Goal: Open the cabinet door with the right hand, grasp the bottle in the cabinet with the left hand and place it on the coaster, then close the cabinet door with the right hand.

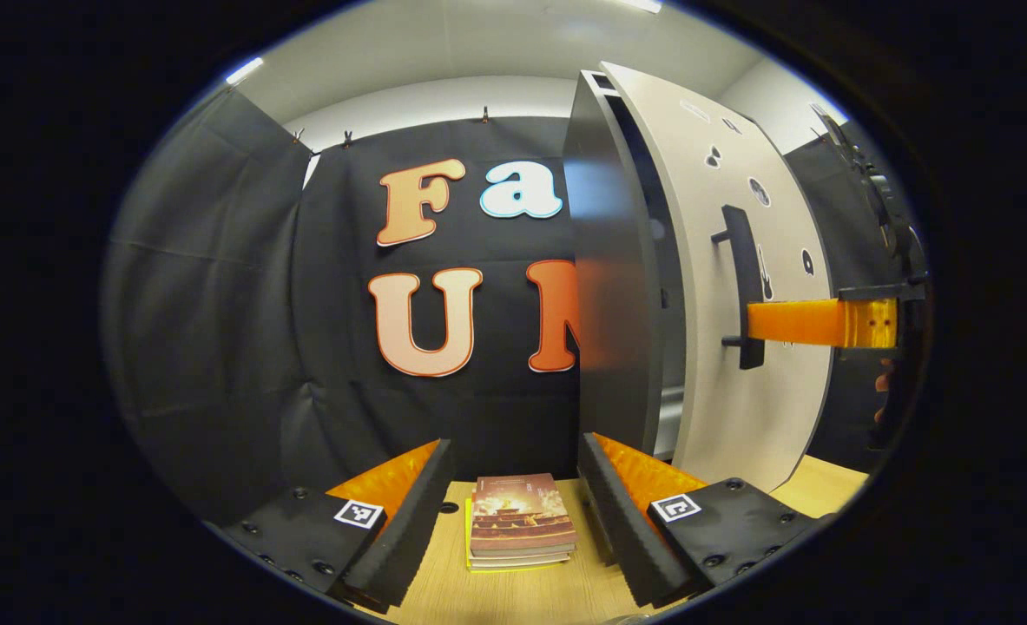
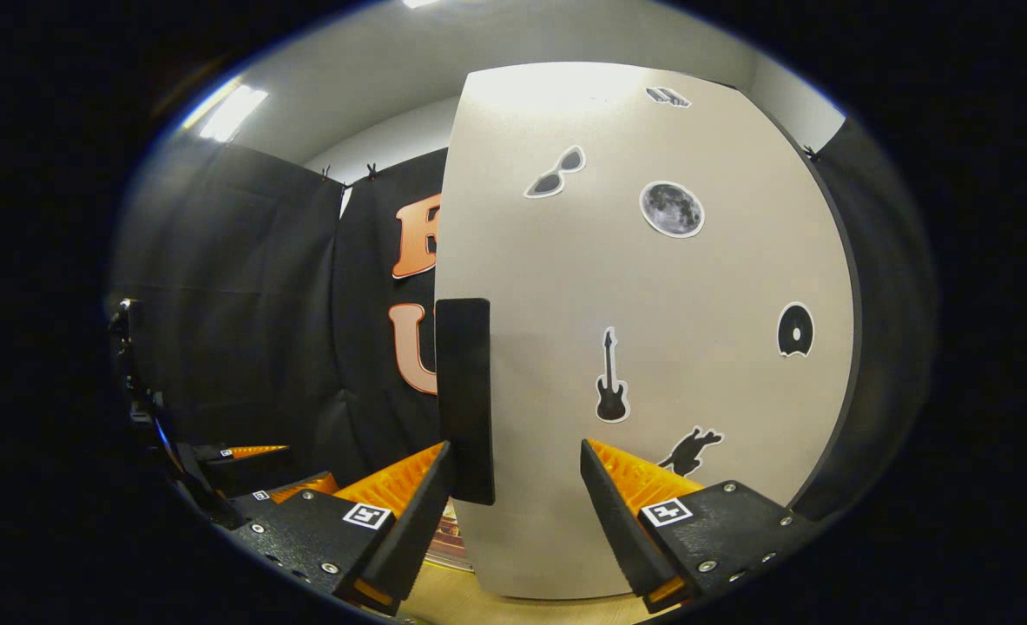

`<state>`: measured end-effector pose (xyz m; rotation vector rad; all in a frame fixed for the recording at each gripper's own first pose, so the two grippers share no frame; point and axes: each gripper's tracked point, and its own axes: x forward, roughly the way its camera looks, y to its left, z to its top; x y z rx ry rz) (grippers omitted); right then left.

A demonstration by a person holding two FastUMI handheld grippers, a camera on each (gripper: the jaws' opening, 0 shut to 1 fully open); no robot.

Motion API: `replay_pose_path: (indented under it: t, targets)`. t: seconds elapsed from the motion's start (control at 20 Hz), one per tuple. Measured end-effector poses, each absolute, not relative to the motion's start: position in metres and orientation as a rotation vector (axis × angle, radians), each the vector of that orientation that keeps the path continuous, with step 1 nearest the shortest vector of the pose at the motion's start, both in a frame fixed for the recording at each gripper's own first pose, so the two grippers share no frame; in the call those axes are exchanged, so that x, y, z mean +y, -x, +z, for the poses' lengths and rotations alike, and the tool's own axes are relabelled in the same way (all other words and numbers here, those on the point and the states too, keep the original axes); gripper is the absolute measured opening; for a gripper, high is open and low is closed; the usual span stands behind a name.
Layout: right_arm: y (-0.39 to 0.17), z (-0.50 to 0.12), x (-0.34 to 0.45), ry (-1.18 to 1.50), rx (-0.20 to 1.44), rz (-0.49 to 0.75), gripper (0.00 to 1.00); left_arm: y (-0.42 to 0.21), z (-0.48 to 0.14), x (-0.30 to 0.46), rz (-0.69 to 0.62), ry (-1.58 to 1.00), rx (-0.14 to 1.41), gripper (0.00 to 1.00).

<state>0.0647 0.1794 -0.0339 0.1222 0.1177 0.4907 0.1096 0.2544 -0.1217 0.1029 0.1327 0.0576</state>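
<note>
The cabinet stands on the right in the left gripper view, with its pale door ajar and a narrow dark gap showing behind it. The inside is hidden. An upright black handle sits on the door, and a finger of my right gripper reaches it from the right. In the right gripper view the door is very close. Its handle stands just inside the left finger of my right gripper, whose jaws are wide apart. My left gripper is open and holds nothing.
A stack of books lies on the wooden table below the left gripper's fingers. Black cloth walls close in the back and left. My left gripper shows low at the left of the right gripper view. Stickers dot the door.
</note>
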Motion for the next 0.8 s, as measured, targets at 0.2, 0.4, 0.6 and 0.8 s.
replay_pose_path:
  t: [0.2, 0.4, 0.6, 0.8]
  targets:
    - [-0.070, -0.036, 0.181, -0.156, 0.143, 0.498, 0.89, -0.111, -0.108, 0.247, 0.069, -0.097, 0.108, 0.96]
    - [-0.070, -0.039, 0.177, -0.135, 0.154, 0.505, 0.89, -0.109, -0.096, 0.234, 0.076, -0.063, 0.091, 0.97]
    - [-0.063, -0.037, 0.152, -0.103, 0.141, 0.514, 0.89, -0.114, -0.087, 0.207, 0.050, 0.001, 0.101, 0.94]
    - [-0.042, -0.024, 0.092, -0.069, 0.107, 0.446, 0.89, -0.110, -0.080, 0.177, 0.030, 0.031, 0.126, 0.96]
